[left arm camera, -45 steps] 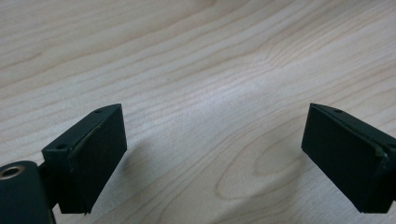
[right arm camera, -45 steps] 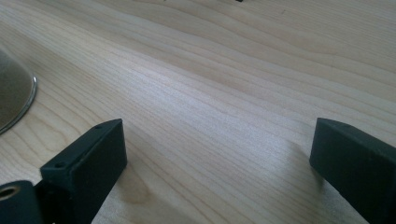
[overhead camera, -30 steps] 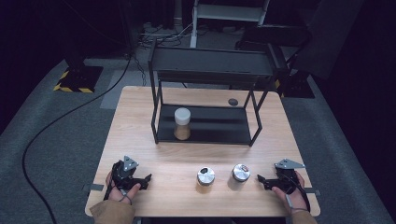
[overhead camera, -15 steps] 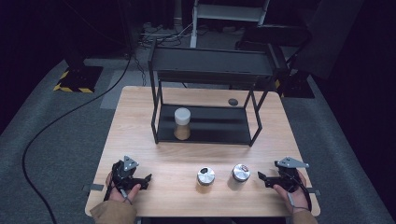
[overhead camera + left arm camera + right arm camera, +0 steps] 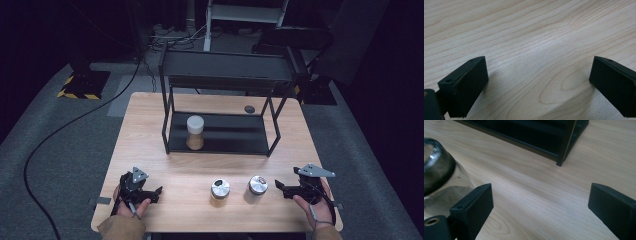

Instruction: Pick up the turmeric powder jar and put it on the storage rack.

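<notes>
A wooden table (image 5: 150, 130) is seen from above, with a black two-tier rack (image 5: 220, 80) standing at its far half. On the rack's lower shelf, toward the left, a white-lidded jar (image 5: 195, 132) stands upright. Two more jars with metal lids stand on the table's near half: one near the middle (image 5: 220, 192) and one just to its right (image 5: 258, 187).

The left gripper (image 5: 150, 192) is held low over the near left of the table, and in the left gripper view its jaws are spread wide with nothing but bare wood between them. The right gripper (image 5: 280, 186) is held at the near right, pointing toward the right-hand metal-lidded jar. Its jaws have just been closing a little, though they are wide apart and nothing is gripped; in the right gripper view the jar (image 5: 258, 187) (its lid and glass side seen close, at the left edge) lies outside the left jaw, not between the two.

The step in hand is judged to be the approach to the right-hand jar, probably so that it can be shelved beside the first. For the next move, the right gripper would need to be swung leftward until the jar's body is bracketed by both jaws, below the lid, before any squeeze is applied.
</notes>
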A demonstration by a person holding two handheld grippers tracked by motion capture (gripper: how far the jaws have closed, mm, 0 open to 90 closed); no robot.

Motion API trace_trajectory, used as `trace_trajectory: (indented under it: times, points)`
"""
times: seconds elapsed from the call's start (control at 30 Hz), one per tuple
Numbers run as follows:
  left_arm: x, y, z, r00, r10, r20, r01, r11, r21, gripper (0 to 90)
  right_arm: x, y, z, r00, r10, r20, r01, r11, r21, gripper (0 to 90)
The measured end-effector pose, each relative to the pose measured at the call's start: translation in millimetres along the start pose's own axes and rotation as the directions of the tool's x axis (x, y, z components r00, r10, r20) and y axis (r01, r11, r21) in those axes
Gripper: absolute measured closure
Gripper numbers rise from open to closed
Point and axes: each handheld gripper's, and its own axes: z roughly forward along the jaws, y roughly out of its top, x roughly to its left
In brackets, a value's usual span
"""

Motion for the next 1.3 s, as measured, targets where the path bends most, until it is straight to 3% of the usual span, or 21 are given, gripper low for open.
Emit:
trace_trajectory:
  times: [0.57,1.3]
  points:
    - [0.4,0.1,-0.7,1.0,0.001,0.003,-0.001,1.0,0.004,1.9,17.1,31.2,-17.6,0.999,-0.031,-0.032,0.03,0.999,-0.042,6.3]
    - [0.3,0.0,-0.7,1.0,0.001,0.002,-0.001,1.0,0.003,1.8,42.4,60.8,-11.3,0.9938,-0.069,-0.087,0.065,0.997,-0.05,6.3]
